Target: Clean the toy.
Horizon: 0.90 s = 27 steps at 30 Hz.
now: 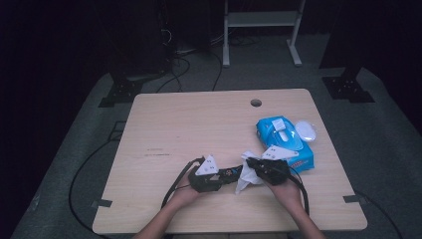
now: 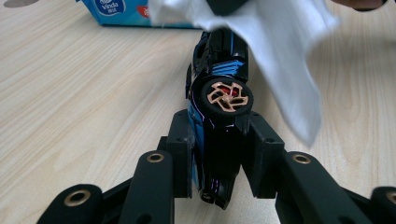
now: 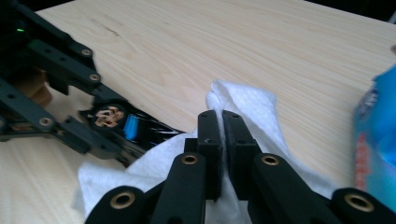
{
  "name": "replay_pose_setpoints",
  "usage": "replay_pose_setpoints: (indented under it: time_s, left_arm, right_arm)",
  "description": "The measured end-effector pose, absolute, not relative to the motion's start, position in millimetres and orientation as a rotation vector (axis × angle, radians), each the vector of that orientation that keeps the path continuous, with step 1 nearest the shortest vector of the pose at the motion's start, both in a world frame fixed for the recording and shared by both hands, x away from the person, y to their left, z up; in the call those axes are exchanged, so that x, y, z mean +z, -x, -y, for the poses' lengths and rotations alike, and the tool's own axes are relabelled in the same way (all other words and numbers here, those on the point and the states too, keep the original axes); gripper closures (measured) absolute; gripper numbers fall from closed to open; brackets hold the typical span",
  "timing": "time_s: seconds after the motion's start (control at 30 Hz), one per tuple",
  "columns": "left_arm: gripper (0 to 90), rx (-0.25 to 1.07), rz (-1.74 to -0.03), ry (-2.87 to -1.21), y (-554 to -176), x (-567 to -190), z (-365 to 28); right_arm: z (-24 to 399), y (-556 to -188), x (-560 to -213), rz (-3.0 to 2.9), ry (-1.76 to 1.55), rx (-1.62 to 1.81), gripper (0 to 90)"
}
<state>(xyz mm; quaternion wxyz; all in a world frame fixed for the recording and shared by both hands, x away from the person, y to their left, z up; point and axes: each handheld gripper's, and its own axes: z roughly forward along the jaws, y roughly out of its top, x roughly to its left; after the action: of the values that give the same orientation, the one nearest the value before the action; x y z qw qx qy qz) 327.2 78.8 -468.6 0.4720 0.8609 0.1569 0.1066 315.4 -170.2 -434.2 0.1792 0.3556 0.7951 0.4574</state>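
Pale wooden worktop (image 1: 189, 124) carries a blue wipes pack (image 1: 284, 144) just behind the right tool (image 3: 221, 122), which is clamped on a white cloth (image 3: 247, 107). Left tool (image 2: 218, 135) grips a black-and-blue toy car (image 2: 219, 70), low over the worktop; the cloth drapes over the car's far end.

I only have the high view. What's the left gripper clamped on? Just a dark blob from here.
Observer: A black toy car with blue stripes and a copper-spoked wheel, pinched between the left gripper jaws.
Operator: And the right gripper?
Observer: The right gripper is shut on a white wipe, cloth squeezed between its jaws.
Operator: Wipe touching the car?
Observer: Yes, it drapes over the car's far end.
Operator: The blue pack?
Observer: The wipes pack reads Vinda.
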Motion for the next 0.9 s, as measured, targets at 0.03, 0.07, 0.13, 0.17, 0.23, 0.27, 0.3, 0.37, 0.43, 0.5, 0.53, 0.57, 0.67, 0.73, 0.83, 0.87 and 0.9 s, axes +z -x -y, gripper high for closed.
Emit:
replay_pose_setpoints:
  time_s: [0.03,0.07,0.13,0.17,0.23,0.27,0.3,0.37,0.43,0.5,0.53,0.57,0.67,0.73,0.83,0.87,0.9]
  left_arm:
    - [66.7,0.261,-0.385,-2.108,-327.2,-468.6,-78.8]
    - [66.7,0.262,-0.385,-2.109,-327.2,-468.5,-78.9]
    - [66.6,0.264,-0.389,-2.112,-326.9,-468.3,-79.7]
    - [66.7,0.263,-0.39,-2.11,-326.9,-468.4,-80.0]
    - [66.7,0.264,-0.389,-2.11,-326.8,-468.3,-80.0]
    - [66.7,0.265,-0.387,-2.111,-326.8,-468.3,-79.9]
    - [66.7,0.264,-0.386,-2.112,-326.9,-468.3,-80.1]
    - [66.7,0.262,-0.39,-2.11,-326.8,-468.3,-80.1]
    - [66.6,0.261,-0.39,-2.11,-326.8,-468.4,-80.0]
    - [66.6,0.262,-0.39,-2.109,-326.8,-468.4,-79.8]
    - [66.6,0.262,-0.39,-2.107,-326.8,-468.5,-79.6]
    - [66.6,0.261,-0.391,-2.107,-326.8,-468.5,-79.6]
    - [66.6,0.264,-0.392,-2.113,-326.6,-468.1,-80.3]
    - [66.6,0.266,-0.392,-2.113,-326.3,-467.9,-80.6]
    - [66.6,0.263,-0.39,-2.114,-326.5,-467.5,-80.8]
    - [66.6,0.263,-0.391,-2.112,-326.8,-467.6,-81.0]
    - [66.6,0.265,-0.392,-2.111,-326.9,-467.5,-81.3]
  right_arm:
    - [166.9,-314.9,-434.6,-2.264,-0.99,1.32,85.9]
    - [162.5,-313.5,-435.4,-2.275,-0.979,1.34,85.9]
    - [156.5,-312.3,-435.4,-2.293,-0.932,1.331,85.9]
    - [156.2,-312.6,-434.6,-2.298,-0.931,1.324,85.9]
    - [160.6,-314.4,-434.2,-2.29,-0.951,1.322,85.9]
    - [164.8,-315.8,-434.4,-2.277,-0.96,1.315,85.9]
    - [169.3,-316.5,-434.4,-2.26,-0.988,1.303,85.9]
    - [177.8,-317.2,-434.2,-2.229,-1.013,1.289,86.0]
    - [179.8,-317.4,-434.3,-2.222,-1.043,1.302,86.0]
    - [173.7,-316.3,-434.7,-2.228,-1.024,1.299,86.0]
    - [169.0,-315.0,-435.0,-2.244,-1.015,1.314,85.9]
    - [163.8,-313.3,-435.4,-2.259,-0.988,1.328,85.9]
    - [149.2,-308.6,-436.9,-2.31,-0.914,1.347,85.9]
    - [148.5,-309.2,-435.2,-2.317,-0.892,1.32,85.9]
    - [161.2,-311.7,-433.2,-2.275,-0.925,1.274,85.9]
    - [167.4,-312.2,-432.6,-2.26,-0.957,1.258,85.9]
    - [174.5,-313.6,-432.6,-2.243,-0.975,1.254,85.9]
